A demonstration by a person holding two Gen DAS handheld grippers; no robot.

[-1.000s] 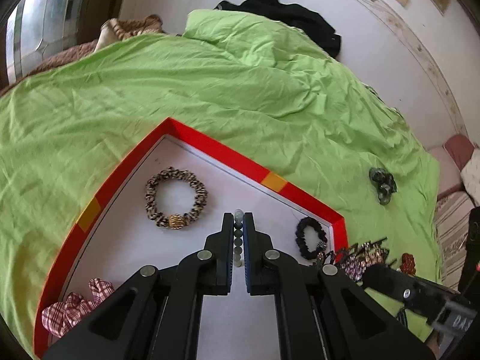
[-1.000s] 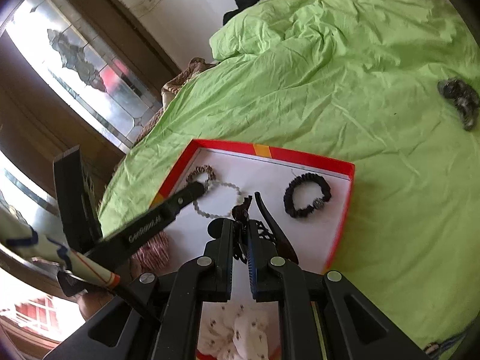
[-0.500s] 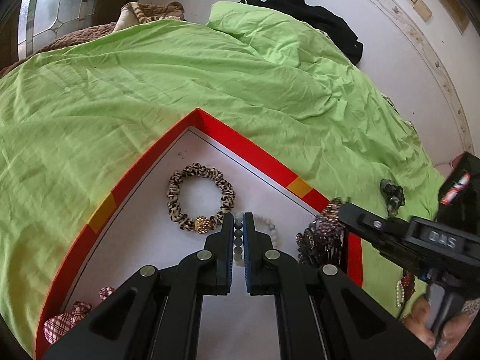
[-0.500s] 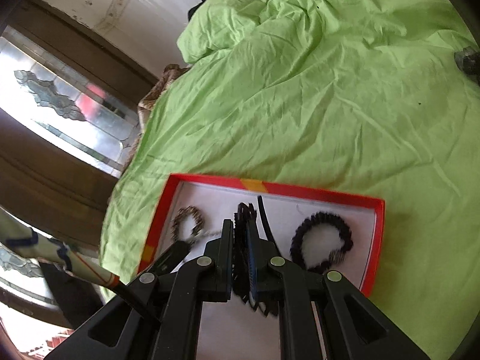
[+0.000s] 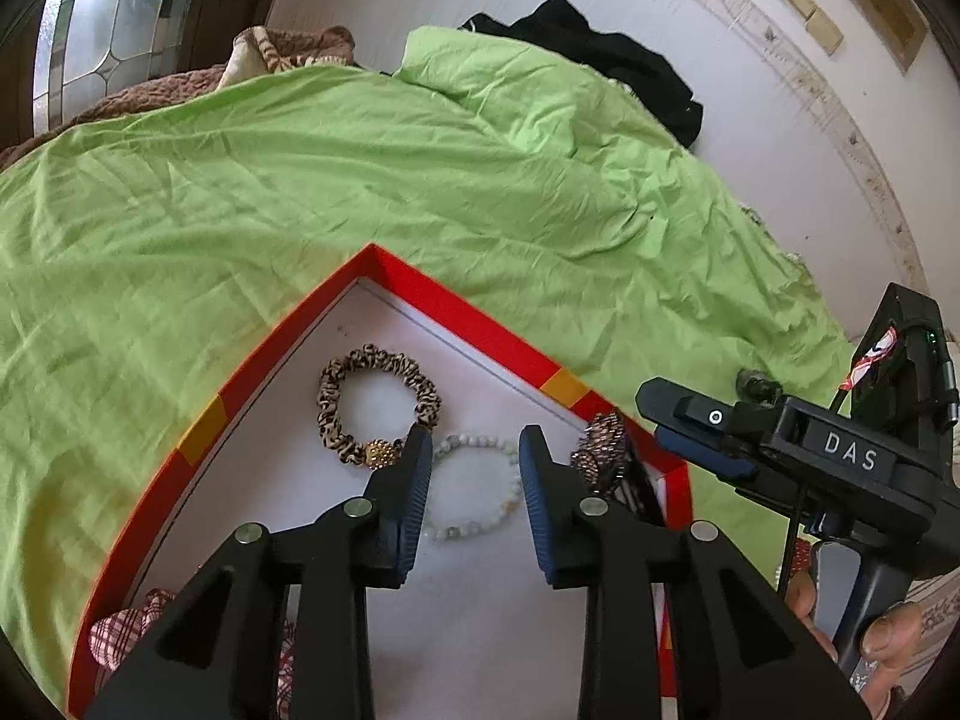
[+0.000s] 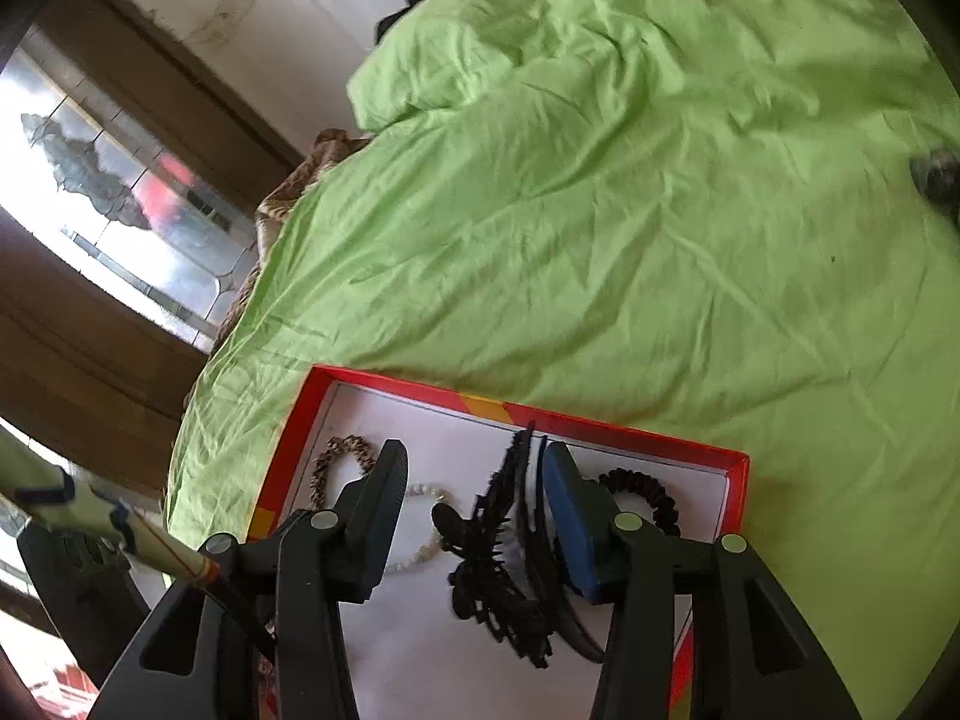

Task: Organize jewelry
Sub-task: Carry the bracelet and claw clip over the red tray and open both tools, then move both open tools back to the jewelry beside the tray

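A red-rimmed white tray (image 5: pixel 462 309) lies on the green bedspread. My left gripper (image 5: pixel 474 444) is open above a pale bead bracelet (image 5: pixel 480 492) lying in the tray, beside a leopard scrunchie (image 5: pixel 375 402). My right gripper (image 6: pixel 471 471) is open over the tray (image 6: pixel 600 426); a black hair claw clip (image 6: pixel 510 552) lies between its fingers, close to the right finger. A black scrunchie (image 6: pixel 648 495) lies behind that finger. The bead bracelet (image 6: pixel 420 540) and leopard scrunchie (image 6: pixel 345 456) show at the left. The right gripper appears in the left wrist view (image 5: pixel 690 438).
A plaid scrunchie (image 5: pixel 126 636) sits in the tray's near left corner. A dark hair item (image 5: pixel 759 387) lies on the green bedspread (image 5: pixel 360 180) to the right, also seen in the right wrist view (image 6: pixel 936 177). Black clothing (image 5: pixel 600 66) lies at the wall.
Both grippers have opened. The left let go of the bead bracelet, now lying in the tray. The right let go of the black claw clip, now in the tray.
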